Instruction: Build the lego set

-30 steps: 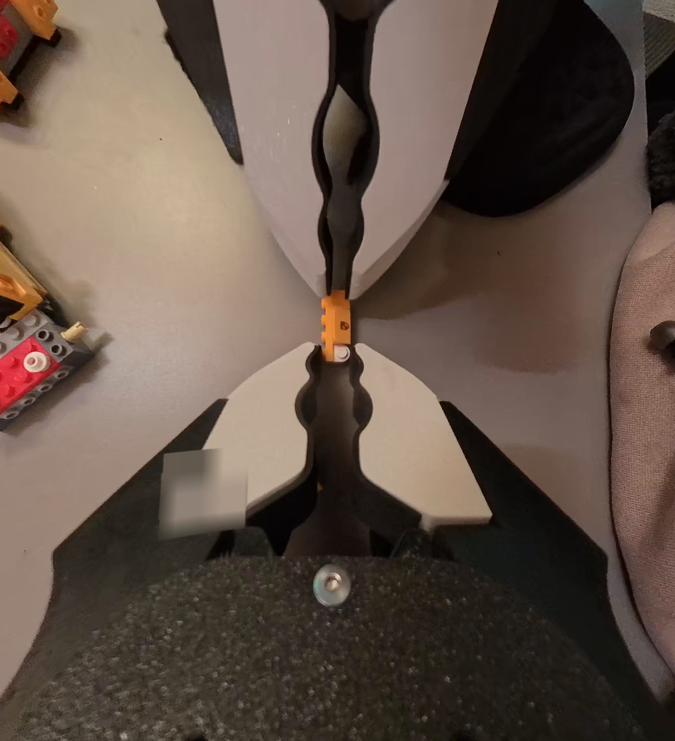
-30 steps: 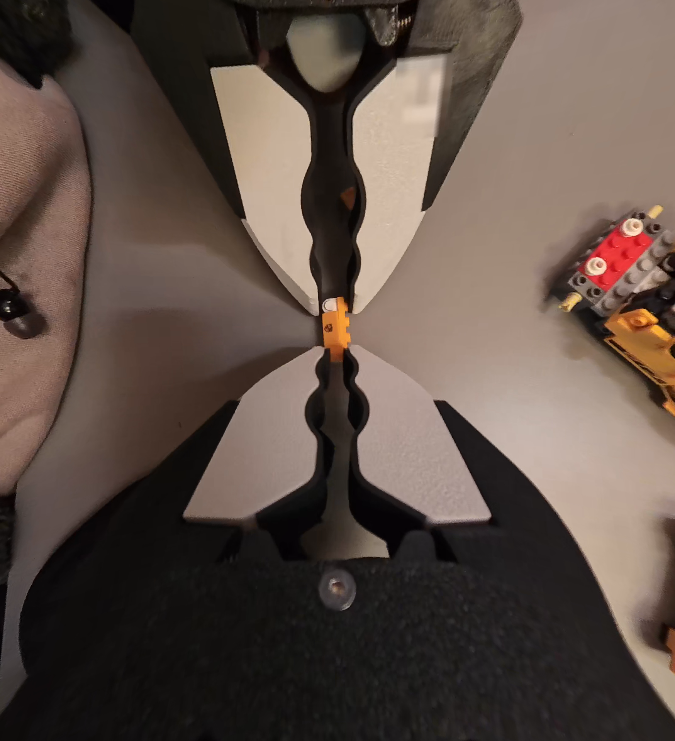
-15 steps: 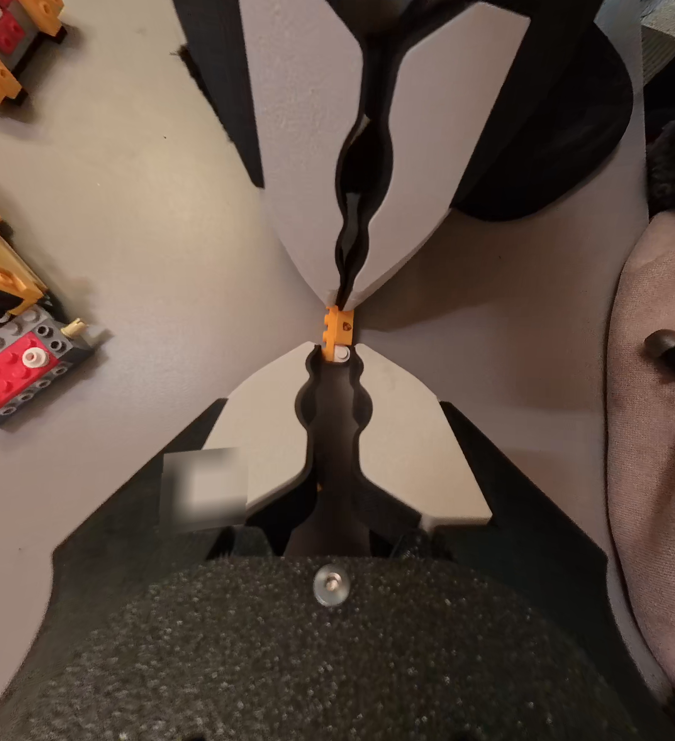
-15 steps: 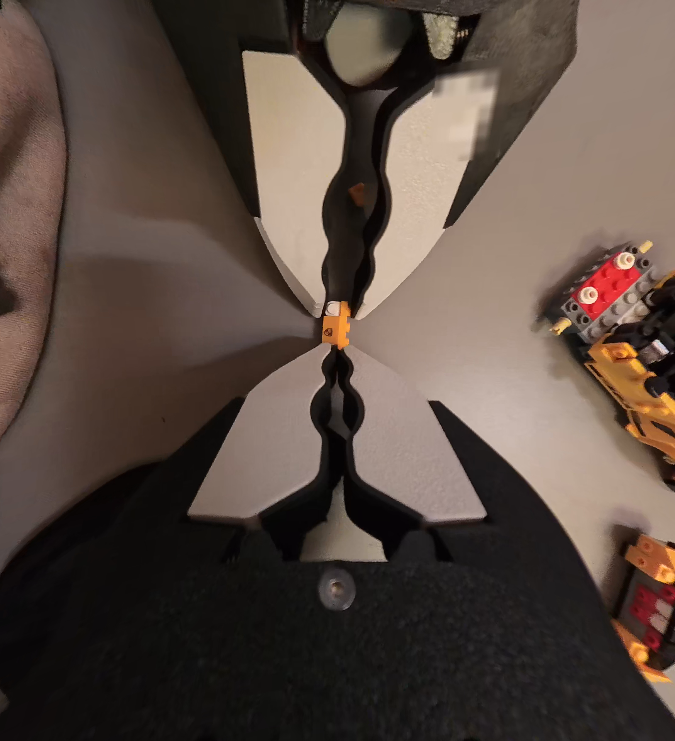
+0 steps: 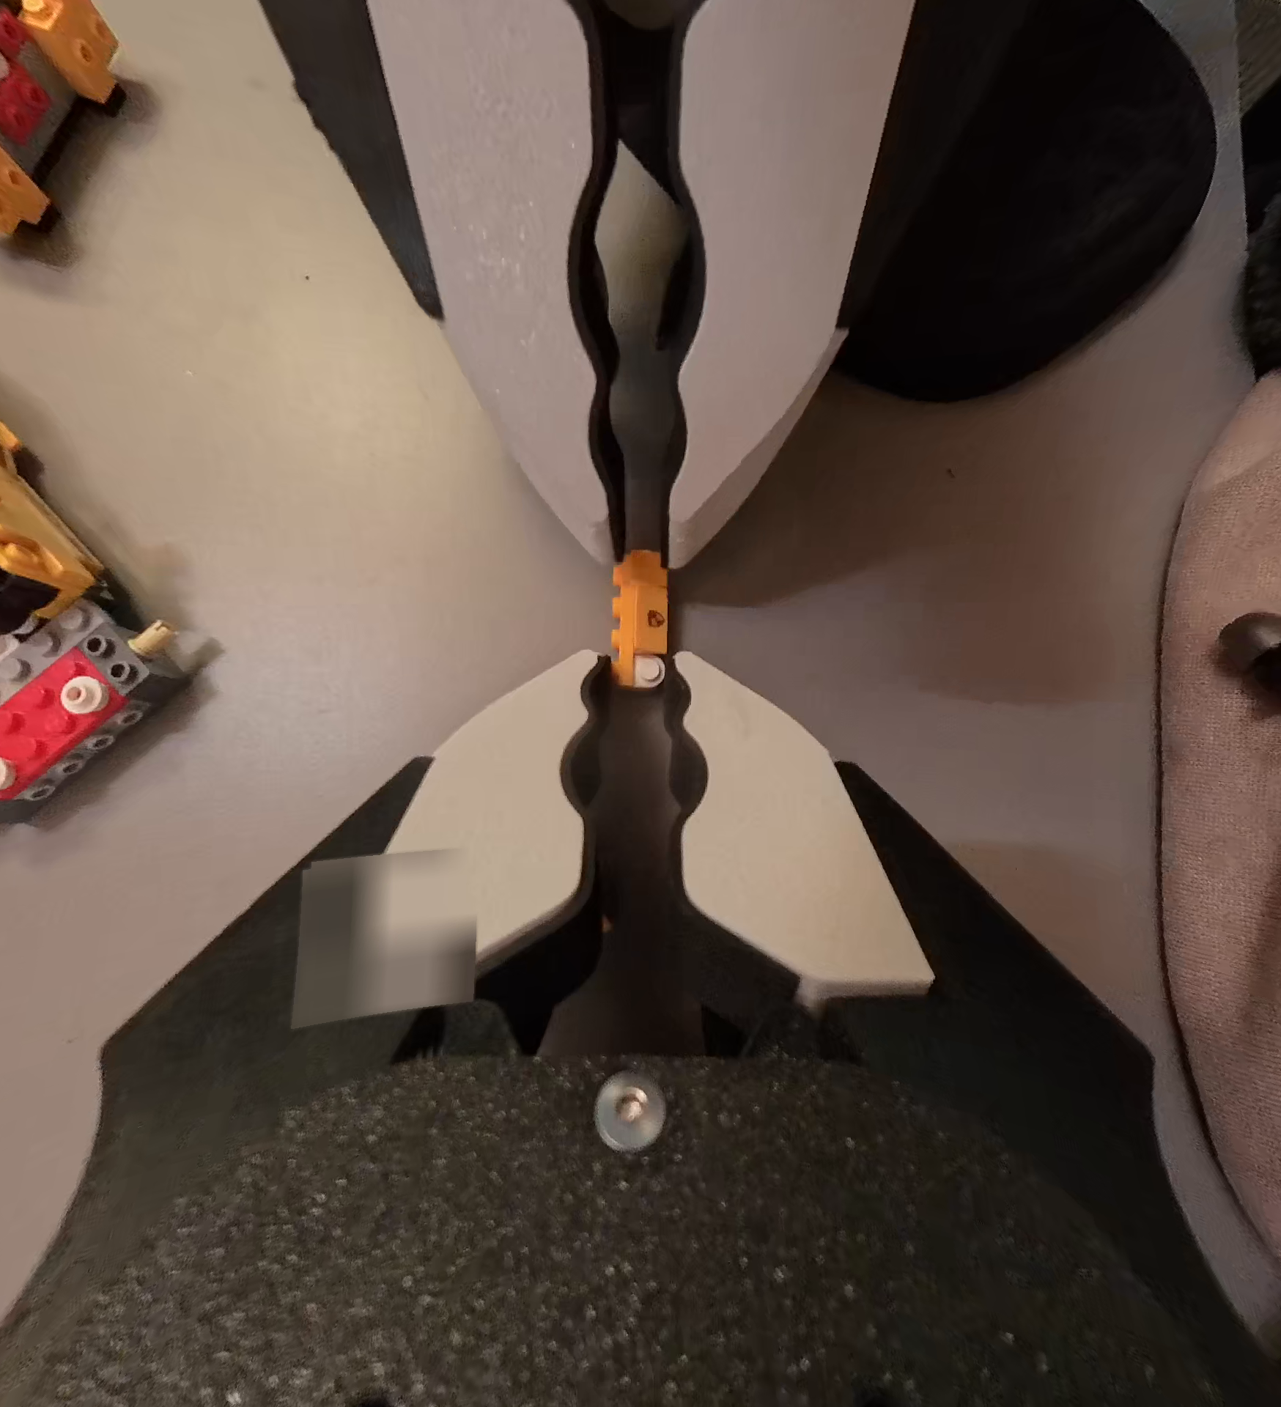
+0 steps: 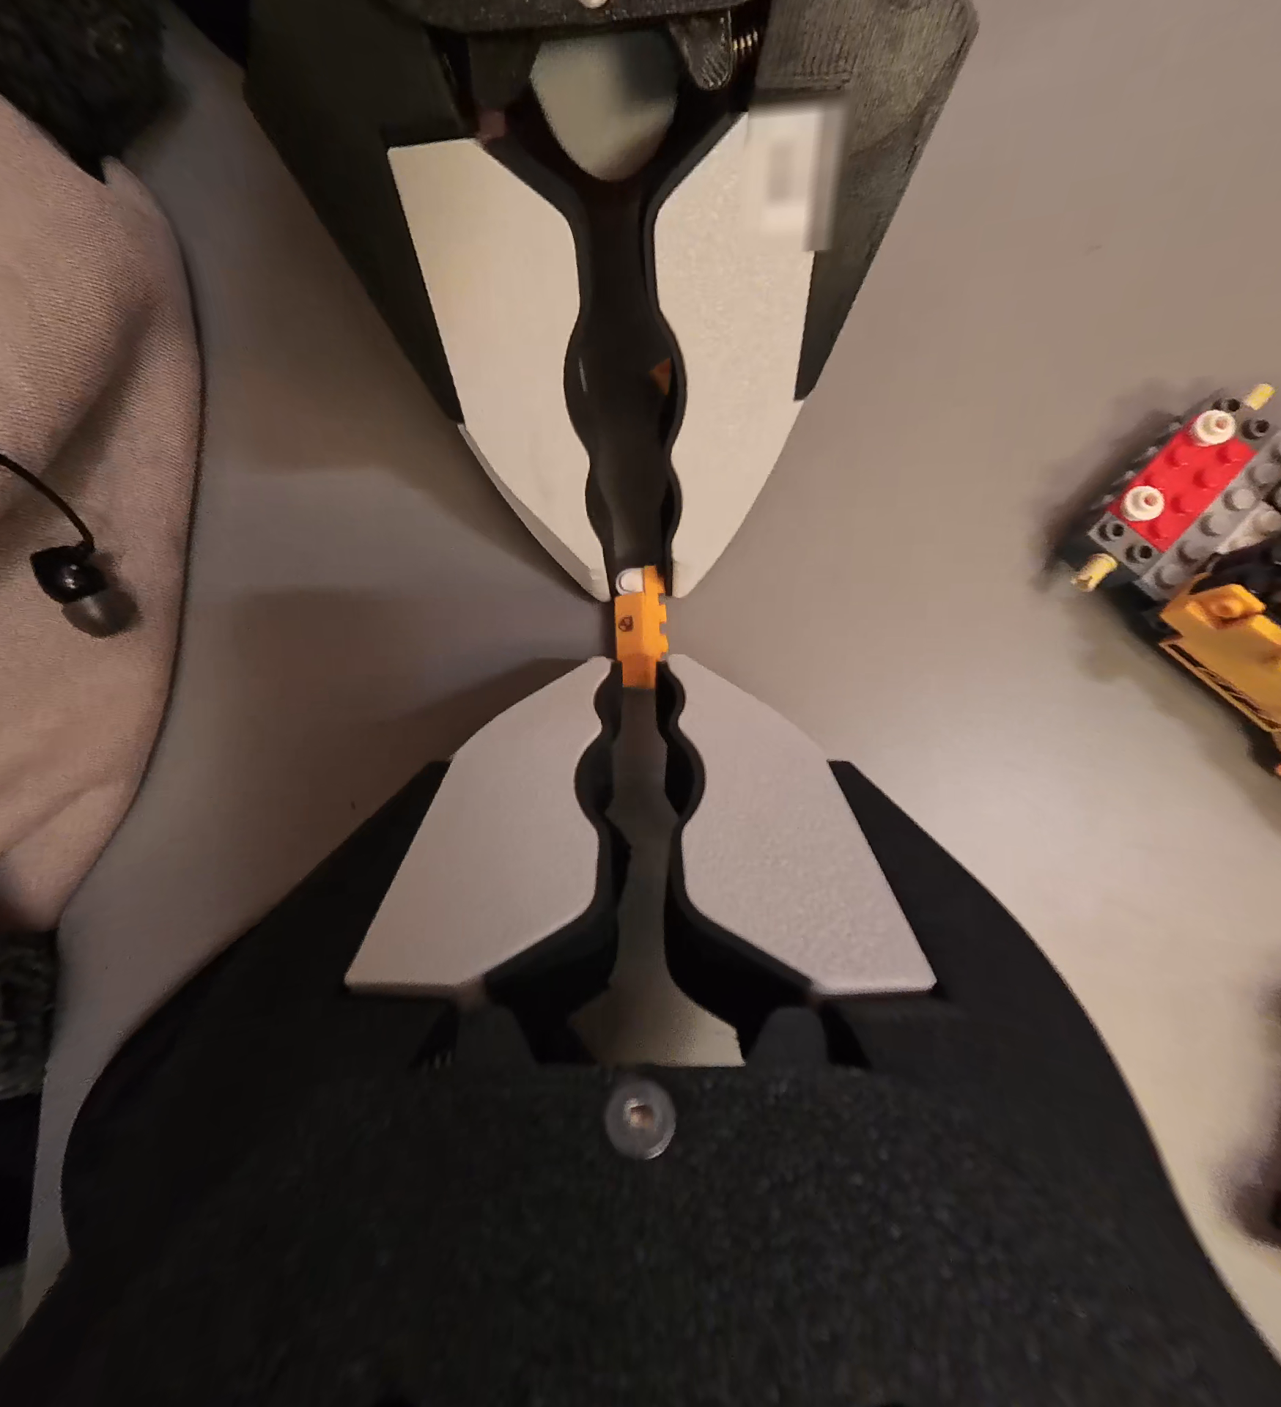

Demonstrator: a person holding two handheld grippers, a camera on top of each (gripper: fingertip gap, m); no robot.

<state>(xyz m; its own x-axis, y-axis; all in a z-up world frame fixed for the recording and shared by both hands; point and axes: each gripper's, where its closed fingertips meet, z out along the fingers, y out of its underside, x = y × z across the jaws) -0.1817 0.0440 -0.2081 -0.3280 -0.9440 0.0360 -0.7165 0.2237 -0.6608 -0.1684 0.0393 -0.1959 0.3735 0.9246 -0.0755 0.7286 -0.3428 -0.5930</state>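
Dead centre of both wrist views, the small orange lego piece (image 5: 639, 609) hangs in the air between the two grippers, its long axis running straight up and down the frame, in line with both sets of fingers. The left gripper (image 5: 641, 674) comes up from the bottom of its view and is clamped on the lower end, where a small white round stud (image 5: 650, 671) sits; the right gripper (image 6: 641, 674) pinches the opposite, plain orange end, tip to tip with the other. Neither is nearer; each has a narrow bite on its own end. The orange piece looks ribbed along one side, with a tiny dark mark on its face. Any pressing or pulling would likely have to follow that shared axis. The half-built yellow, red and grey lego vehicle (image 5: 28, 685) lies well apart at the left edge of the left wrist view, on the grey table (image 5: 318, 419).
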